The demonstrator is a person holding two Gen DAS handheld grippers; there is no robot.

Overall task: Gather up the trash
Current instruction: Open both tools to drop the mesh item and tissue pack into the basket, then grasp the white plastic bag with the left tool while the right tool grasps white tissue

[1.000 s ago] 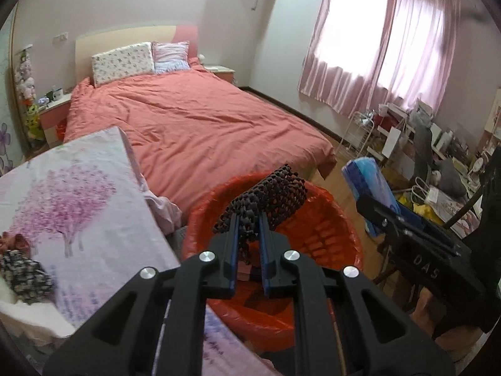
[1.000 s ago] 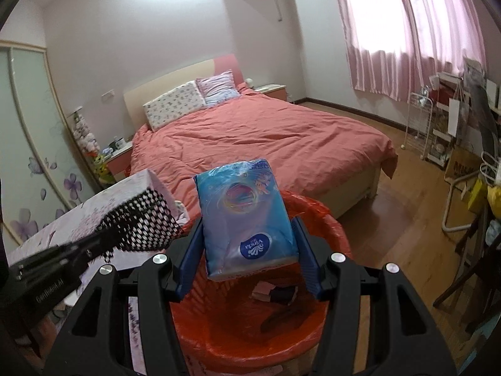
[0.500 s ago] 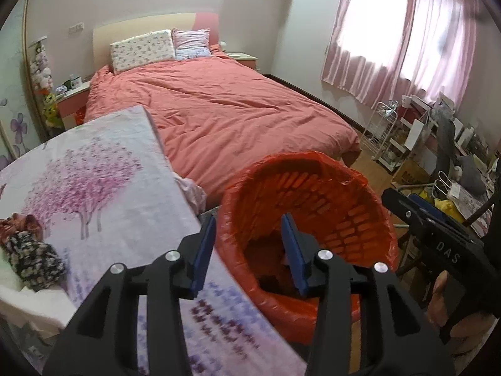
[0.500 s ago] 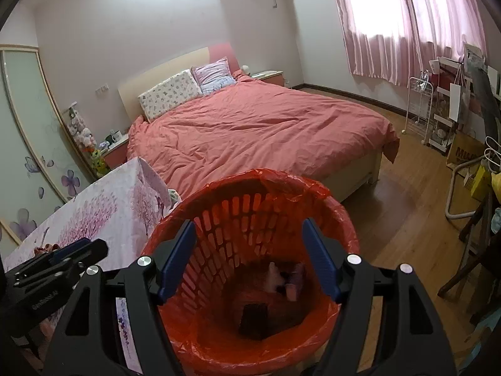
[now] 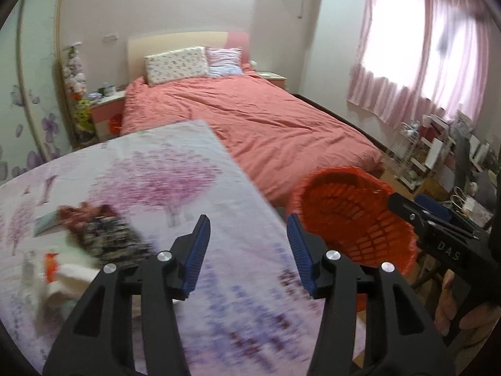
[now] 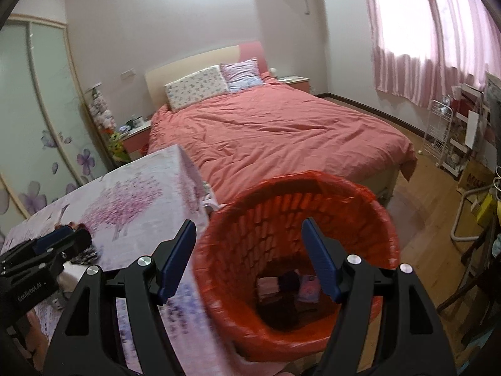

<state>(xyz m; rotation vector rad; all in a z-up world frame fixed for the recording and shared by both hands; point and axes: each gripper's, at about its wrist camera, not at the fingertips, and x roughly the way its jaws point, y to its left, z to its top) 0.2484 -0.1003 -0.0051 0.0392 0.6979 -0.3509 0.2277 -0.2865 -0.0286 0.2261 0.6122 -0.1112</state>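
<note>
Both claws agape, right claw point(image 6: 247, 260) over bin rim point(image 6: 369, 194)

The round orange plastic lattice basket point(image 6: 369, 219) carries a glossy, crinkled red film liner. The flower-printed cloth table cover point(image 5: 175, 175) looks matt and smooth.

A bedroom: pink-covered bed point(image 6: 275, 134) against pale walls, pink curtains point(image 6: 422, 34) over a bright window, wooden floor point(image 6: 432, 194)
</note>
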